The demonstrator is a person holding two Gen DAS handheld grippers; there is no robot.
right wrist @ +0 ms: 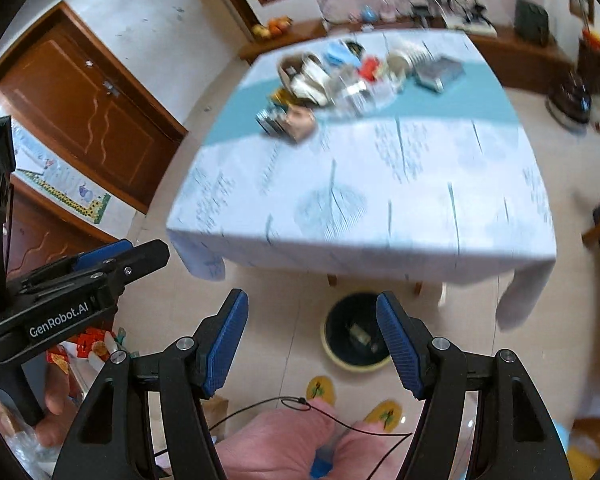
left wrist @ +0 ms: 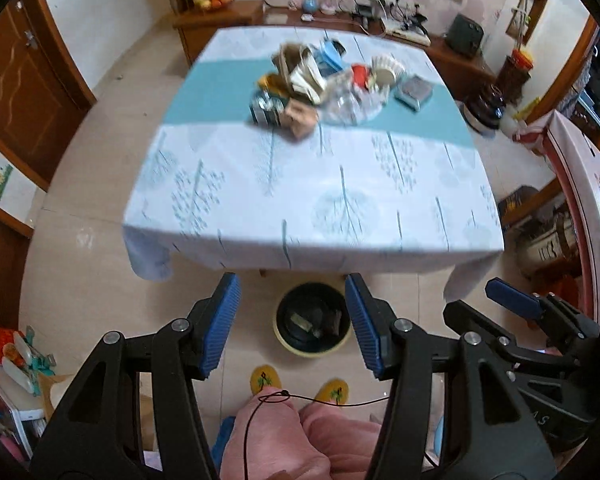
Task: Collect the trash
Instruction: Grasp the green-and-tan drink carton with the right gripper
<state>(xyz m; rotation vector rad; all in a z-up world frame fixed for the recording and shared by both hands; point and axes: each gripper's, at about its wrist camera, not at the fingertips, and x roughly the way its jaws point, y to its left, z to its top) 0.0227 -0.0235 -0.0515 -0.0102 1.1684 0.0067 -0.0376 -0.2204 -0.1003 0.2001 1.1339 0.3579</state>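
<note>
A heap of trash (left wrist: 324,80) (right wrist: 352,80) lies on the far half of the table (left wrist: 300,200) (right wrist: 380,208): cardboard, paper cups, clear plastic, a red piece, small boxes. On the floor by the table's near edge stands a yellow-rimmed bin (left wrist: 312,326) (right wrist: 354,334) with a black liner and a few scraps inside. My left gripper (left wrist: 292,320) hangs open and empty high above the bin. My right gripper (right wrist: 312,344) is open and empty too, beside the left one. Each gripper shows at the edge of the other's view.
A person's pink trousers (left wrist: 300,436) and yellow slippers (left wrist: 264,378) are below the grippers. A brown door (right wrist: 88,108) stands at left, a sideboard (left wrist: 340,20) with fruit and gadgets behind the table, a dark pot (left wrist: 486,108) on the floor at right.
</note>
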